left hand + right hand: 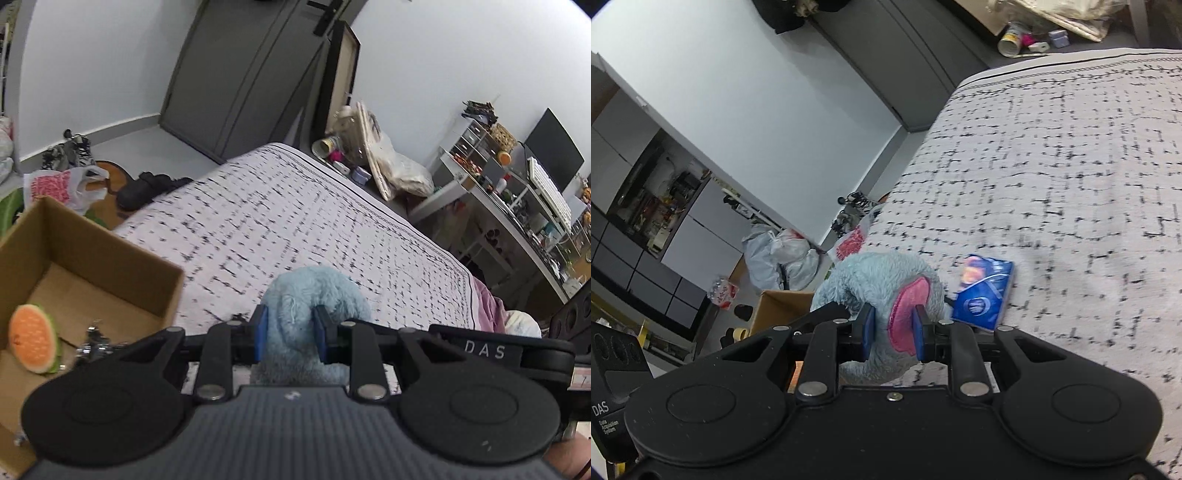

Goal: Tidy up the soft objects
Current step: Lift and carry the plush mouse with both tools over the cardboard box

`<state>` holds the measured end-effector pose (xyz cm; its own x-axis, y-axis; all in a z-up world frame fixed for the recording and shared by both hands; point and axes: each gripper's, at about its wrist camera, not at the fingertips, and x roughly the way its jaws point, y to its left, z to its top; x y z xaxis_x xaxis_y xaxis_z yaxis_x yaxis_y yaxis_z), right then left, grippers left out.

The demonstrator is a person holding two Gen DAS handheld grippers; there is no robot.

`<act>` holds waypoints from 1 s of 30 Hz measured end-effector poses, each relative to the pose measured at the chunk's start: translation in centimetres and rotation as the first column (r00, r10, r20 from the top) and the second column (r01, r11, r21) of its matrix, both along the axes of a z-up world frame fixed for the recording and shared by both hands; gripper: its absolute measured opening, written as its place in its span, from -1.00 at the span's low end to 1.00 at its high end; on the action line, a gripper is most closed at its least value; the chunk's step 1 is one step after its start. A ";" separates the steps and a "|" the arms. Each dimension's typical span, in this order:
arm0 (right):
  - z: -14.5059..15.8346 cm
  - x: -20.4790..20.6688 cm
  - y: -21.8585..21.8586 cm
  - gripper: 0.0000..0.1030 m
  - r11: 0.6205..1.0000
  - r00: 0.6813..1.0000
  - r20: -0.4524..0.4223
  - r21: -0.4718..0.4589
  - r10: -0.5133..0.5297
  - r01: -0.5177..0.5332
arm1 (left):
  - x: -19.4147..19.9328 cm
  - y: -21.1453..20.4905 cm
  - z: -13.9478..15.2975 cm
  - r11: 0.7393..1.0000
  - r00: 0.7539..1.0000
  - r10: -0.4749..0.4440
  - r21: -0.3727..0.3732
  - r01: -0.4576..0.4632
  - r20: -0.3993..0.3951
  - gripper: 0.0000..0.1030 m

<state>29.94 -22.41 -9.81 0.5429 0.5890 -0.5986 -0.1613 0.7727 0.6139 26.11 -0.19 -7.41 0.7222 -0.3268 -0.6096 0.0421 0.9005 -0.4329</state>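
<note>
From the left wrist camera, the left gripper [291, 332] is squeezing a fluffy light blue soft toy [310, 295]. Its two blue pads [260, 332] press into the fuzzy cloth from both sides. The toy bulges up in a round lump above the pads, and more of it hangs down below them. It is held up over the bed [295, 206], which has a white cover with little black dashes. To the left is an open cardboard box [110, 254]. Inside the box lies a soft slice of melon [34, 339], orange with a green edge, and next to it something small and shiny that is too blurry to name.

From the right wrist camera, the right gripper [892, 332] is also pinched tight on the same blue toy [871, 280]. Here you can see a pink patch [908, 317] on it, maybe the inside of an ear, and one pad presses right on that pink part. The fur looks shaggy and soft. Just beside the toy, a blue packet [984, 291] lies flat on the bed cover [1052, 166]. Behind the toy, a corner of the box [779, 306] peeks out.
</note>
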 end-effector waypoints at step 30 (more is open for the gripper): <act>0.0 1.8 12.7 -0.58 0.987 0.988 0.031 0.034 0.155 -0.156 | -2.1 11.3 -0.7 0.973 0.973 0.230 -0.001 -0.230 0.018 -0.50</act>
<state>31.79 -9.70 -9.84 0.4596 0.6882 -0.5614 -0.2949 0.7145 0.6344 24.02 11.10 -8.06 0.7889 -0.1497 -0.5960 -0.1586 0.8874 -0.4329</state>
